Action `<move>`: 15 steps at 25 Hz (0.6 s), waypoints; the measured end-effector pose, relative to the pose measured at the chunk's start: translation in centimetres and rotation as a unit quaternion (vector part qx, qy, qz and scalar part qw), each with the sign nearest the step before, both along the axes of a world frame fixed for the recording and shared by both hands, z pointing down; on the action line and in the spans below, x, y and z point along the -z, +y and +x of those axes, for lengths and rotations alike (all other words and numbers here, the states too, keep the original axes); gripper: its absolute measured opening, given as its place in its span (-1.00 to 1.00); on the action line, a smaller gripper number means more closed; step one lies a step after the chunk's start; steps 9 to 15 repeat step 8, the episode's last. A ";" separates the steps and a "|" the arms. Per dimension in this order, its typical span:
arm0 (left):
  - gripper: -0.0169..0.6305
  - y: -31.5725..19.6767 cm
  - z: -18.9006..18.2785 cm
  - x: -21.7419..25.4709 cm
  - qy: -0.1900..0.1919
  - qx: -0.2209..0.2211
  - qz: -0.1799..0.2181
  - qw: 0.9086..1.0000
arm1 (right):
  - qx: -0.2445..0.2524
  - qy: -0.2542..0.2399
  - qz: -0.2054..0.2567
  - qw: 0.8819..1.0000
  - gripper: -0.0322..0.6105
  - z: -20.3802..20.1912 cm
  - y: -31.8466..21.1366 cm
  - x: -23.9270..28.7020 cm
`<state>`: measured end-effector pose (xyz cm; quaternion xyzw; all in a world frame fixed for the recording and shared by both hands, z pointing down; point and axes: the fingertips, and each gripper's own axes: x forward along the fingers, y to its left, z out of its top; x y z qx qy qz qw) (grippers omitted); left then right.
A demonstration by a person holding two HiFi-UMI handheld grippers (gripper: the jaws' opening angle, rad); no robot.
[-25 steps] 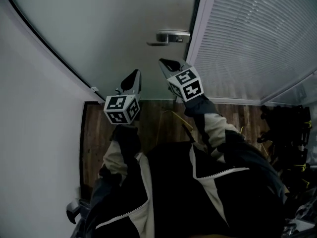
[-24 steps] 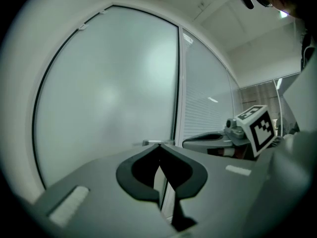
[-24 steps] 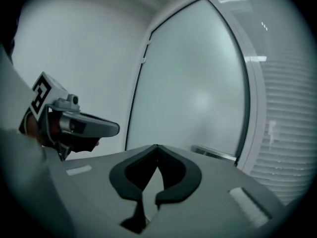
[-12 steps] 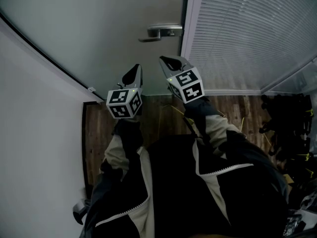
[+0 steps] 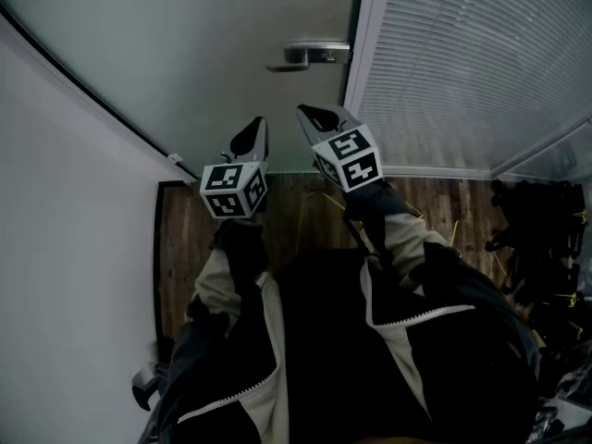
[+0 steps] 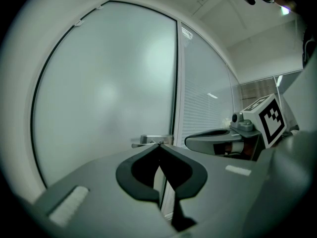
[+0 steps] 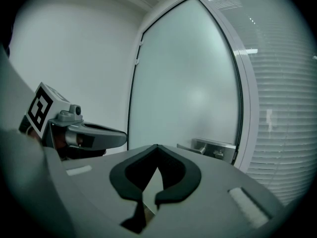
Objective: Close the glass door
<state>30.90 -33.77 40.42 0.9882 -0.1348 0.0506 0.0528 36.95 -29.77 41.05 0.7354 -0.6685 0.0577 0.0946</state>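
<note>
Noted frosted glass door (image 5: 231, 54) straight ahead, hinged side towards the white wall (image 5: 65, 248), lever handle (image 5: 310, 54) near its right edge. Found that edge lying against the frame (image 5: 365, 72), beside a blind-covered panel (image 5: 481, 63); only a thin dark seam visible between door and frame. Cannot confirm from either gripper view whether the latch is caught.

Found left gripper (image 5: 254, 129) with jaws shut tip to tip, nothing between them. Same for right gripper (image 5: 316, 117): jaws fully together, empty. Observed both held side by side above the wooden floor (image 5: 296, 215), aimed roughly level at the door, below the handle and short of the glass; no contact seen.

Judged step in hand: final closing, or a check that closing is complete. Door appears home or very nearly so.

Next move, if any play remains: press closed jaw tips flat against the glass or the handle plate near the latch edge, push steadily towards the frame, avoid a sharp knock on the glass.
</note>
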 end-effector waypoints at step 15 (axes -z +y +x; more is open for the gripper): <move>-0.95 0.5 -0.1 0.2 0.000 -0.007 -0.001 1.000 | 0.008 0.001 0.006 1.000 -0.89 -0.7 -0.2 0.4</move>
